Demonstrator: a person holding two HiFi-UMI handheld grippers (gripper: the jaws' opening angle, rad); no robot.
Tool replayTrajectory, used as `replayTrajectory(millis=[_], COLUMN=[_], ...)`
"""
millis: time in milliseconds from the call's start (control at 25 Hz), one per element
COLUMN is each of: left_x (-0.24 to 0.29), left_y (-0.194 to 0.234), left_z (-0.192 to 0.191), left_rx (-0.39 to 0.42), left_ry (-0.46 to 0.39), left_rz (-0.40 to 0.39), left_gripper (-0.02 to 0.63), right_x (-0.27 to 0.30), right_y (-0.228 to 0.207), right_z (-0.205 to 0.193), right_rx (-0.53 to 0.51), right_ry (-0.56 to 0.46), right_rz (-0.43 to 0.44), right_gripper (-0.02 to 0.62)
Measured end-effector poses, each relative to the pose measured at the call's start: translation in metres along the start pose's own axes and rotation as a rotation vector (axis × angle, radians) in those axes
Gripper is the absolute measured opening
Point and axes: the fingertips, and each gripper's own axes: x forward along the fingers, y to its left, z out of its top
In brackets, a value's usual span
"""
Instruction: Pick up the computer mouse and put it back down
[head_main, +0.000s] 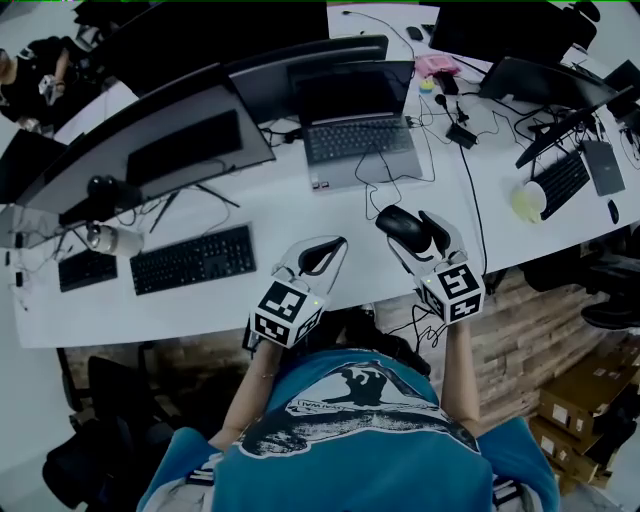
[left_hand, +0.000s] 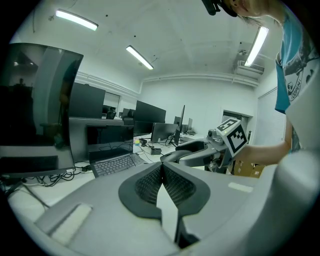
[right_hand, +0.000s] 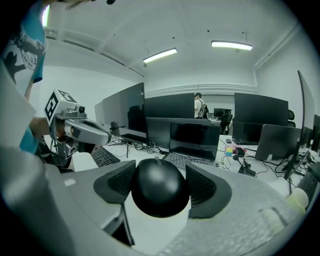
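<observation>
Computer mouse (right_hand: 160, 189) | grasped between 2 jaws of right tongs (head_main: 413, 230) | left tongs (left_hand: 161, 170) clenched, empty, apart to its left

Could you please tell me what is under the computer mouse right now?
Below the computer mouse, clamped in the right gripper, only bare white desk shows. The patch directly beneath is covered by the mouse itself, so whether it touches the desk cannot be told.

No words, brands or numbers are legible anywhere; the cube (head_main: 288, 313) on the left gripper (head_main: 335, 245) and the cube (head_main: 458, 290) on the right gripper (head_main: 412, 222) show only black-and-white squares; the shirt print (head_main: 365, 395) is too blurred to read.
</observation>
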Motion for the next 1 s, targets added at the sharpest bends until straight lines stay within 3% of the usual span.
replayTrajectory(millis=[520, 1000], left_x=[-0.031, -0.06], left_y=[0.026, 0.045], left_z=[-0.008, -0.018], left_rx=[-0.048, -0.103], left_ry=[-0.017, -0.031], left_rz=[0.143, 0.263], left_gripper=[0.018, 0.018], right_x=[0.092, 0.178], right_y=[0.014, 0.039], right_z=[0.003, -0.03], right_rx=[-0.04, -0.083], right_ry=[0.029, 0.156], right_rz=[0.129, 0.259], right_gripper=[0.31, 0.31])
